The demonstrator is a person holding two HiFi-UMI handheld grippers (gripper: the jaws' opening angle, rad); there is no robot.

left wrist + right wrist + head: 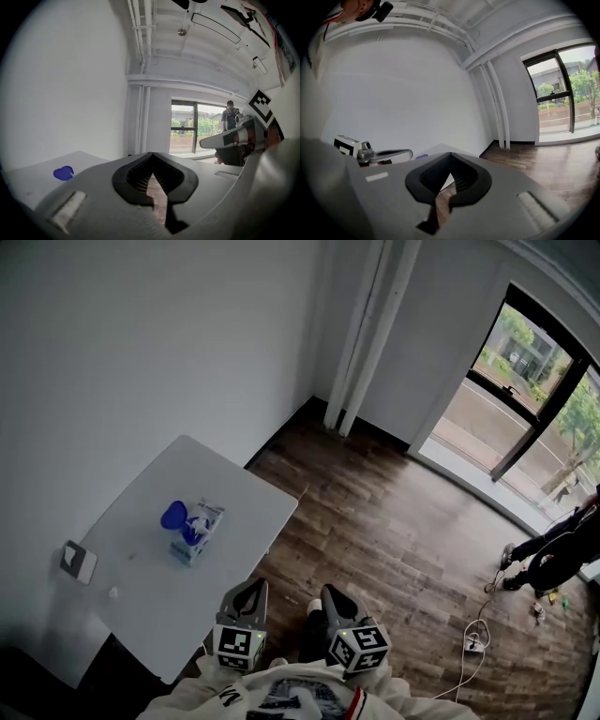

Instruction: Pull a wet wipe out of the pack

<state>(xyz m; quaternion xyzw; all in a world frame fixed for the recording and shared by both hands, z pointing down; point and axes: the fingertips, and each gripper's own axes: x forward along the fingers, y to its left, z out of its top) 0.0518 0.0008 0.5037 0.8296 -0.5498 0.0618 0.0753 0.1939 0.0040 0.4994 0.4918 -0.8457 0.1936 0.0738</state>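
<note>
The wet wipe pack [199, 532] lies on the white table [141, 601], its blue lid [172, 516] flipped open to the left. That lid [63, 173] also shows low at the left of the left gripper view. My left gripper [250, 591] and right gripper [333, 596] hang side by side near my body, off the table's near right corner and well short of the pack. Both are shut with nothing between the jaws, as each gripper's own view confirms: left gripper [151, 157], right gripper [450, 157].
A small white-and-grey device [79, 562] lies at the table's left edge. Dark wood floor [394, 531] stretches to the right. A person [562, 554] sits by the large window [534, 381], with a power strip and cable [474, 643] on the floor.
</note>
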